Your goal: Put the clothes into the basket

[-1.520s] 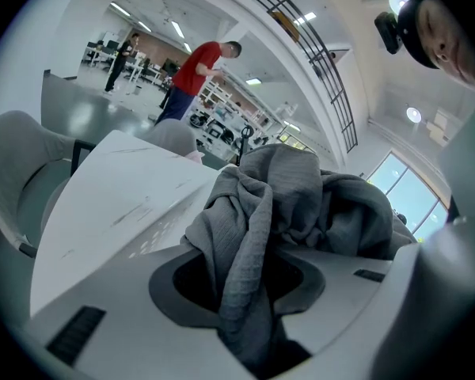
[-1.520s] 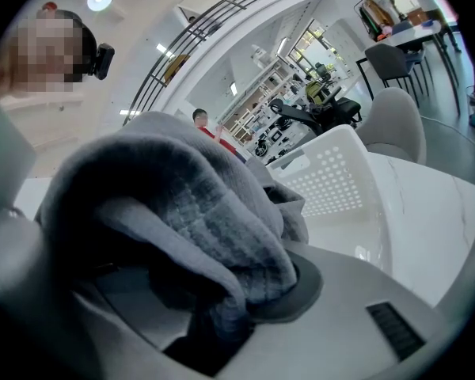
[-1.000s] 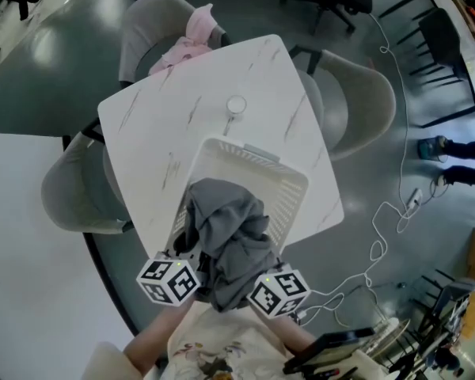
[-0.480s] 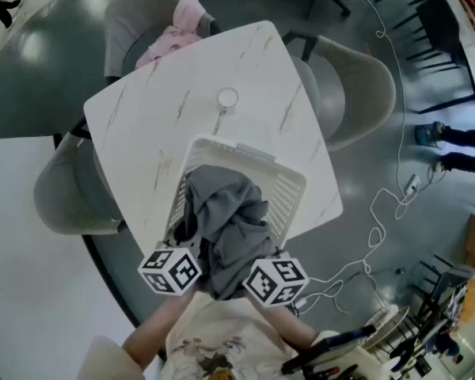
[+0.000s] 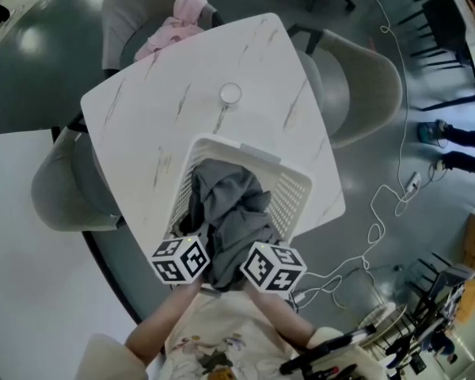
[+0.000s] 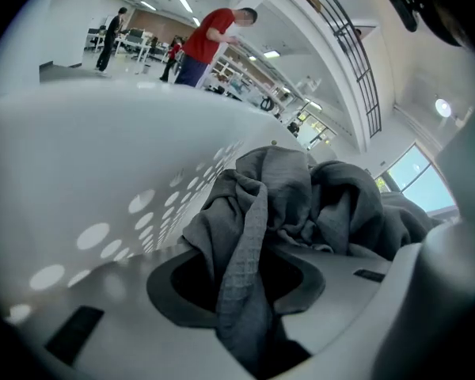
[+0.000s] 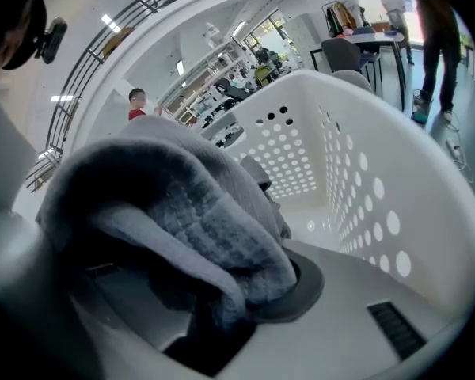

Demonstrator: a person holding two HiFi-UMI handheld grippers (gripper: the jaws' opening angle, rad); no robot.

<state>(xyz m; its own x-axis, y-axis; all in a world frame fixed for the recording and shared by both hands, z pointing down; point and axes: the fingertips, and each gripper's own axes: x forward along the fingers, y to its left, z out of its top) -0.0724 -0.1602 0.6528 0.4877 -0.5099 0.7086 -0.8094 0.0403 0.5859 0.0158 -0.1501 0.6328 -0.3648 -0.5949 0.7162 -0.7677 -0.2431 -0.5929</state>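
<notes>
A grey waffle-knit garment [image 5: 229, 220] hangs bunched into the white perforated basket [image 5: 289, 192] on the marble table [image 5: 182, 109]. Both grippers hold it at the basket's near end. My left gripper [image 5: 191, 253] is shut on a fold of the grey garment [image 6: 249, 244], beside the basket's left wall [image 6: 103, 180]. My right gripper [image 5: 257, 260] is shut on a thick bundle of the same garment [image 7: 190, 212], with the basket's right wall [image 7: 364, 172] close by. The jaw tips are hidden under cloth in the head view.
A small round white disc [image 5: 230, 93] lies on the table beyond the basket. A pink garment [image 5: 178, 22] rests on the far grey chair [image 5: 134, 6]. More grey chairs [image 5: 356, 85] flank the table. A white cable [image 5: 388, 204] trails on the floor at the right.
Both grippers have sunk towards the basket and drawn closer together, still holding the garment. The grey cloth has dropped lower and sits deeper inside the basket.
</notes>
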